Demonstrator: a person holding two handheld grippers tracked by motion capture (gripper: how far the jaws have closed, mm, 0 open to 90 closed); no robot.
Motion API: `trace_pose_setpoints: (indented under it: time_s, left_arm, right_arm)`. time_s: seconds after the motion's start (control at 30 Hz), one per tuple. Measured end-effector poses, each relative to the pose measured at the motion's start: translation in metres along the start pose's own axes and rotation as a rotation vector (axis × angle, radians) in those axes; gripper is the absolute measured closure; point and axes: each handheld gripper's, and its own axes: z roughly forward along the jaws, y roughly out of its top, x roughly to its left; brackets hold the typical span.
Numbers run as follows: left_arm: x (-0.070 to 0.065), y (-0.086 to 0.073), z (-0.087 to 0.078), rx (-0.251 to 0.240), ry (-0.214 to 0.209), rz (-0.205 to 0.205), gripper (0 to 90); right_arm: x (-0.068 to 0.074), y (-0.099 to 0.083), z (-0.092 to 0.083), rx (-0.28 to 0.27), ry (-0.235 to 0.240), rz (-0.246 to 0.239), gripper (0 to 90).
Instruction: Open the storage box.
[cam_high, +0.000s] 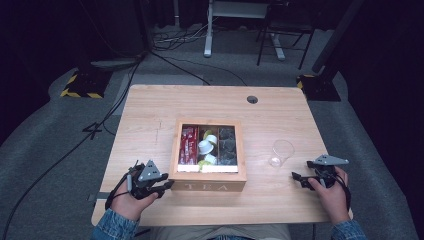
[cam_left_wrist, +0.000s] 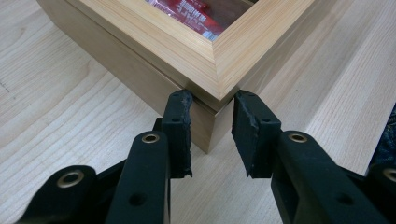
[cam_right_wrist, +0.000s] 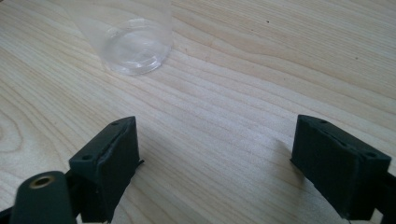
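Where left tool (cam_left_wrist: 211, 105) grips — box (cam_left_wrist: 187, 44) corner (near-left).

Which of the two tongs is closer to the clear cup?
The right. The right tongs sit just right of and nearer the person than the cup, jaws open toward it. The left tongs grip the tea box corner, across the box from it.
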Motion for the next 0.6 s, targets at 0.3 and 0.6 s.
trace_pose_setpoints:
  time_s: [0.3,0.6]
  left_arm:
    - [0.000,0.007,-0.007,-0.016,0.002,-0.005,67.7]
    - [0.002,0.015,-0.016,-0.067,0.006,-0.020,66.8]
  right_arm:
    - [0.003,0.002,-0.007,-0.023,0.003,0.030,20.6]
    - [0.025,0.026,-0.034,-0.064,0.021,-0.002,28.2]
